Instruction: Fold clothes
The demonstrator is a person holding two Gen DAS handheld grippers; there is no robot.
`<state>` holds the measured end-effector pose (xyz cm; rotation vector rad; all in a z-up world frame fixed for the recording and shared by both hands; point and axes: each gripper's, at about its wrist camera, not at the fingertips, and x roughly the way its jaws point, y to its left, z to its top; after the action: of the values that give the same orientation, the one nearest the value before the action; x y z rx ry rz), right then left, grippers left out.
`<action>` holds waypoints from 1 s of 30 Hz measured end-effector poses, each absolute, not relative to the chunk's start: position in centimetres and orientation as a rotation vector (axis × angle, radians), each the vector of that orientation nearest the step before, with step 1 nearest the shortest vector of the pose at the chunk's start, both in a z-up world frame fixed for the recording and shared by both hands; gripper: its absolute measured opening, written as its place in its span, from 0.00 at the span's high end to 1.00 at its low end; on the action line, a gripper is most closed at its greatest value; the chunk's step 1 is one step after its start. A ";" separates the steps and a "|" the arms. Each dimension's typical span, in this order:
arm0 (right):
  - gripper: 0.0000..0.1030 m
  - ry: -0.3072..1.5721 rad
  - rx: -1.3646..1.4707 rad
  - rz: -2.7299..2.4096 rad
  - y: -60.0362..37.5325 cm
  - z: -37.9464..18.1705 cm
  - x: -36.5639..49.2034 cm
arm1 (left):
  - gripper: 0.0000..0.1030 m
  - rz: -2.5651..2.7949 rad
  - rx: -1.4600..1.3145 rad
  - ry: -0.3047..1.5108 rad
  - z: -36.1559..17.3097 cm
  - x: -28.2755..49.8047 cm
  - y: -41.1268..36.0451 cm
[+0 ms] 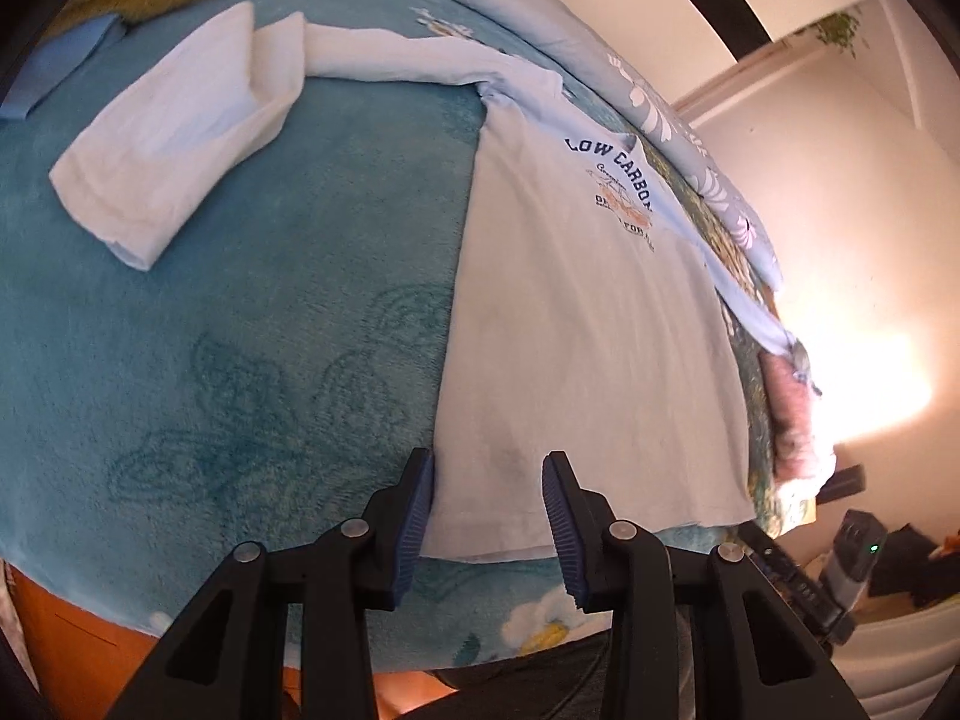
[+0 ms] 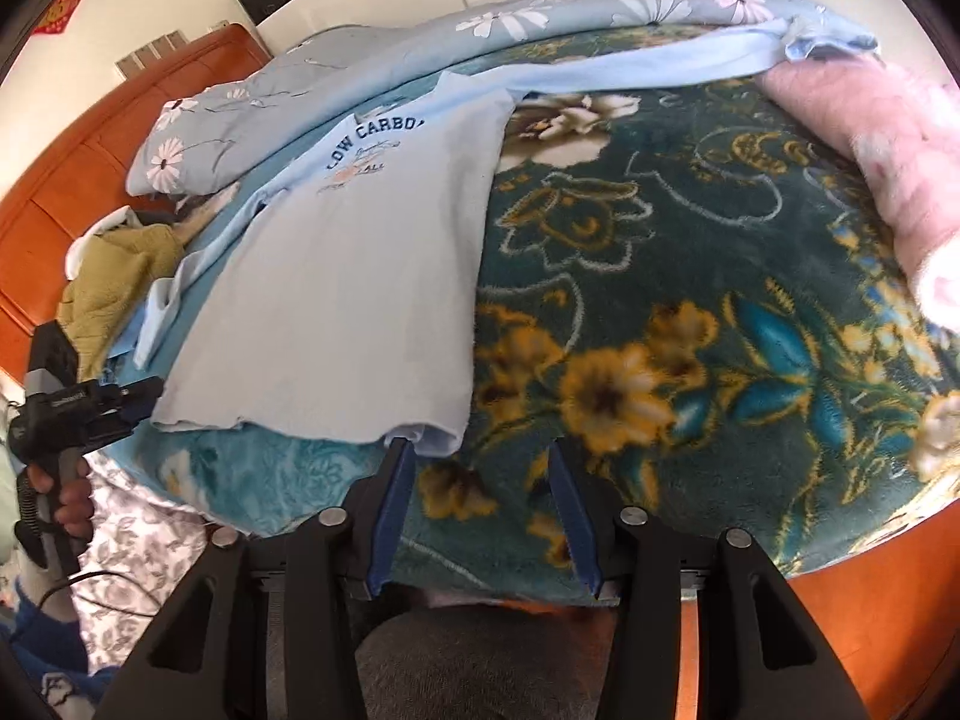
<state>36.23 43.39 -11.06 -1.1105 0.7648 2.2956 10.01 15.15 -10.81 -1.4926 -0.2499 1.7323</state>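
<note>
A pale blue cotton long-sleeved shirt (image 1: 576, 324) lies flat on the bed, its body folded into a long strip that runs away from both cameras. Its left folded edge rests on a plush turquoise blanket (image 1: 240, 330), its right folded edge on a dark green fleece blanket with yellow flowers (image 2: 690, 312). The hem ends just short of the bed's near edge, where orange wood shows below. One sleeve trails left toward a folded white cloth (image 1: 174, 138), which lies apart on open turquoise; the other stretches right to a pink fleece roll (image 2: 870, 138).

The left claw (image 1: 487, 519) stands wide, its blue pads spanning the hem's left corner without closing on it. The right claw (image 2: 480, 504) is also wide, just beside the hem's right corner, over the green blanket.

Navy print on the chest reads "LOW CARBO"; the smaller lines beneath are too small to read
</note>
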 end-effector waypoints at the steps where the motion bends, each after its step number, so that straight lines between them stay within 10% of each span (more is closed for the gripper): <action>1: 0.65 0.740 -1.110 2.285 43.3 -11.0 36.0 | 0.63 1.726 -1.497 -0.260 -10.8 10.1 15.1; 6: 0.81 0.780 -1.045 2.290 43.7 -11.0 35.8 | 0.64 1.714 -1.520 -0.328 -11.2 9.8 14.8; 8: 0.95 0.762 -1.029 2.288 43.6 -10.7 35.5 | 0.97 1.748 -1.534 -0.341 -11.4 9.8 14.5; 19: 0.97 0.249 -1.054 2.228 40.3 -6.6 35.7 | 0.97 1.839 -1.409 -0.159 -8.7 12.3 14.2; 30: 0.94 0.362 -1.160 2.279 41.0 -8.7 37.0 | 0.82 1.856 -1.364 -0.133 -8.8 11.5 13.3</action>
<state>37.03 40.96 -8.74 -1.1595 0.3616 2.2790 11.51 13.33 -8.79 -1.3641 -0.1329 1.8558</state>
